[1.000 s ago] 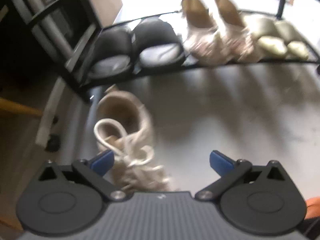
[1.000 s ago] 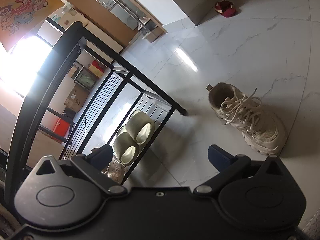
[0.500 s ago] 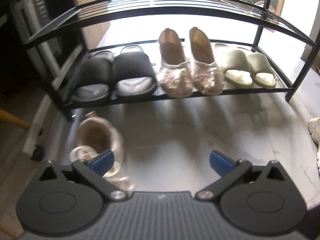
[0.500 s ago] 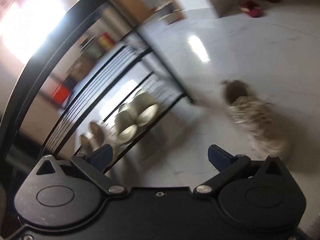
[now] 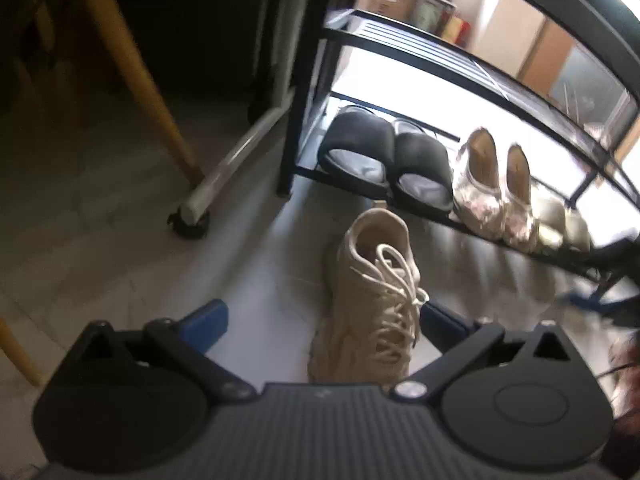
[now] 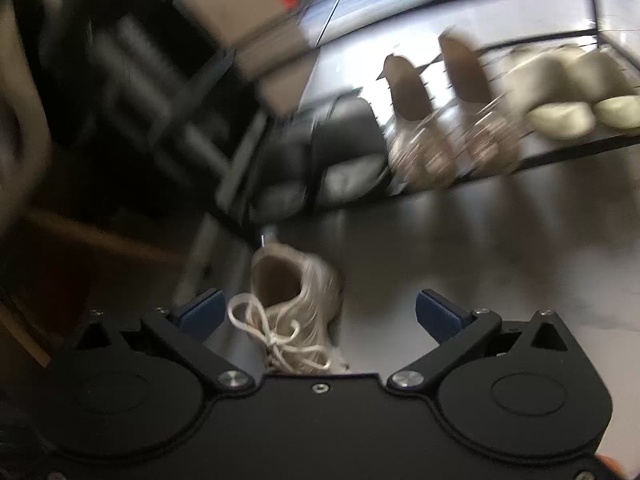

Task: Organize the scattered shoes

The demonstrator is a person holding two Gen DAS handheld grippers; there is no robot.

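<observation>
A beige lace-up sneaker [image 5: 376, 292] stands on the grey floor just in front of the black shoe rack [image 5: 304, 80], its heel toward the rack. My left gripper [image 5: 324, 320] is open and low over it, with the shoe between the blue fingers, close to the right one. In the blurred right wrist view the same sneaker [image 6: 296, 300] lies near the left finger of my open right gripper [image 6: 320, 312]. The rack's bottom shelf holds black slippers [image 5: 384, 152], patterned flats [image 5: 492, 184] and cream slippers [image 5: 560, 228].
A wooden chair leg [image 5: 132, 68] and a white bar on a castor wheel [image 5: 190, 224] stand left of the rack. A dark blurred shape with blue on it [image 5: 600, 288] sits at the right edge. Bare floor stretches right of the sneaker [image 6: 480, 248].
The left gripper has swung left and down, bringing the sneaker between its fingers. The right gripper turned from the other sneaker on the open floor to this one. Both stayed open.
</observation>
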